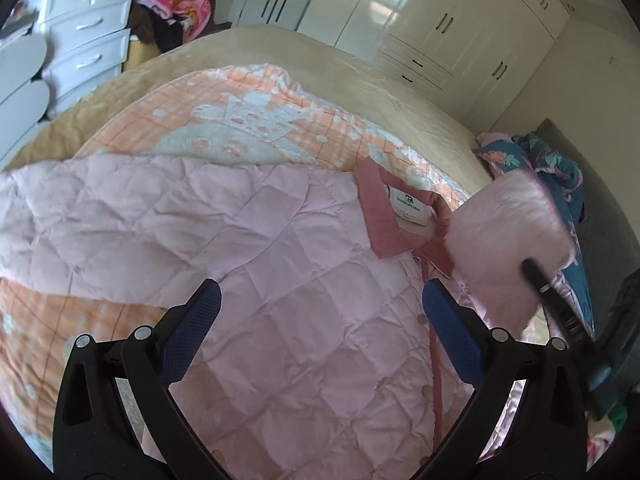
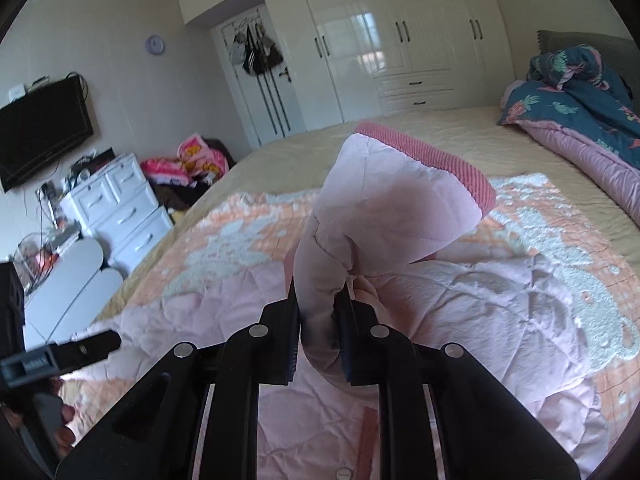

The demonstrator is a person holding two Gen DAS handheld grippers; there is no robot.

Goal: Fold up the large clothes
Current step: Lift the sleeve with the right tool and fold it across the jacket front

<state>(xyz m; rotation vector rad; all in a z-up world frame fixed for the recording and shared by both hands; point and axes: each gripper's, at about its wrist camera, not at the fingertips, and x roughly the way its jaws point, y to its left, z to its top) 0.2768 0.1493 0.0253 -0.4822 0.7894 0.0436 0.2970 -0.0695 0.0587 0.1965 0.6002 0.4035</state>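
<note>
A pale pink quilted jacket (image 1: 256, 248) with a darker pink collar (image 1: 384, 220) lies spread on the bed. My left gripper (image 1: 320, 300) is open just above the jacket's chest, jaws wide apart with nothing between them. My right gripper (image 2: 318, 312) is shut on the jacket's sleeve (image 2: 384, 200) and holds it lifted, the ribbed pink cuff (image 2: 432, 156) standing above the bed. In the left wrist view the raised sleeve (image 1: 508, 232) and the right gripper (image 1: 560, 308) show at the right. The left gripper (image 2: 80, 346) shows at the right wrist view's lower left.
An orange and white blanket (image 1: 248, 120) lies under the jacket on the beige bed (image 2: 440, 124). A teal floral quilt (image 2: 576, 96) is heaped at the headboard. White drawers (image 2: 120, 208), a pink pile (image 2: 192, 160) and wardrobes (image 2: 400, 28) stand beyond the bed.
</note>
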